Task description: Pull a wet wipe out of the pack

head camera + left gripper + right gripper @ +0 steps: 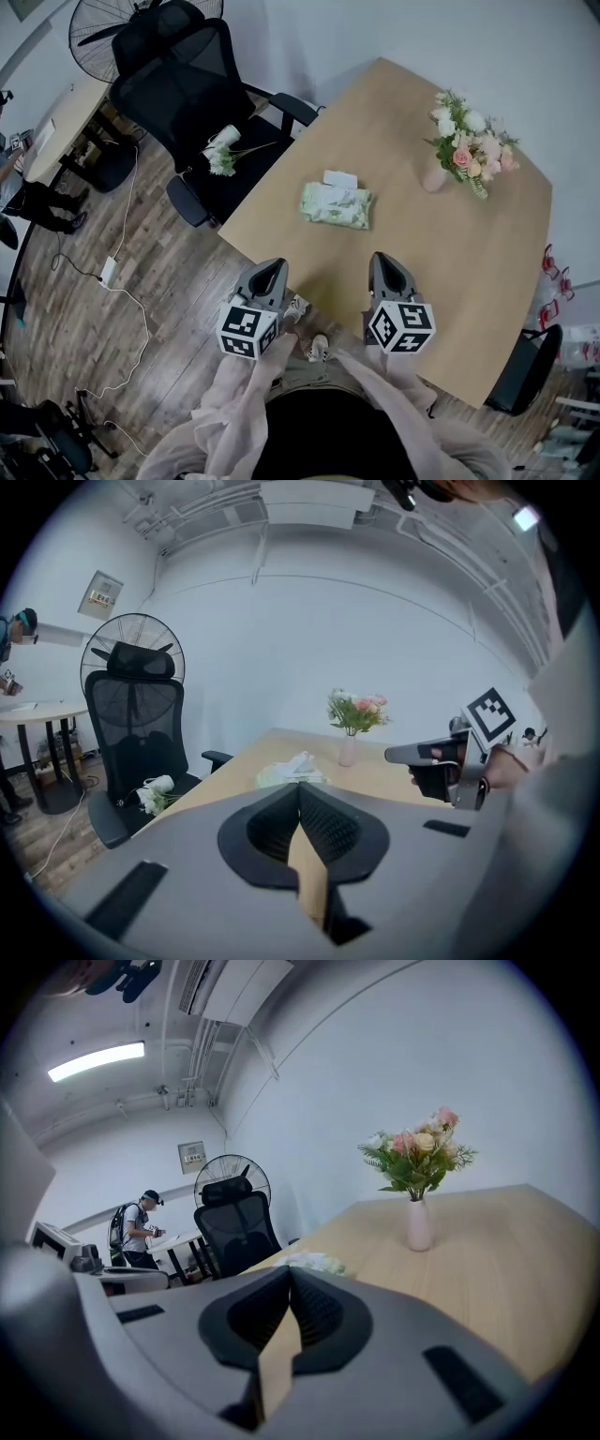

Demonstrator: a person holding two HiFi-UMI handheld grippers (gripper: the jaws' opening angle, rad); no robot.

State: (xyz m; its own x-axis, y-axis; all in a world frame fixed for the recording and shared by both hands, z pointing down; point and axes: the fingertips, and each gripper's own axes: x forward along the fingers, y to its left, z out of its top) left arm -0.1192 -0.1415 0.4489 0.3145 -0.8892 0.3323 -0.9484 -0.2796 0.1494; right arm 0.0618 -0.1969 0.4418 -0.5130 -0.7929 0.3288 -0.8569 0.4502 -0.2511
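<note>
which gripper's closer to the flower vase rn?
Right. In the head view the right gripper sits below and left of the flower vase, over the table; the left gripper is much farther left, at the table's near edge.

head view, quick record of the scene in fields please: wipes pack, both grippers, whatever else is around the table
table: light wood
wipes pack: green, lying flat near the table's middle
white piece: at the pack's far edge; wipe or flap, cannot tell
left gripper: jaws together, empty, at the table's near edge, apart from the pack
right gripper: jaws together, empty, apart from the pack
vase of flowers: upright, right of the pack
black chair: left of the table, white flowers on its seat
</note>
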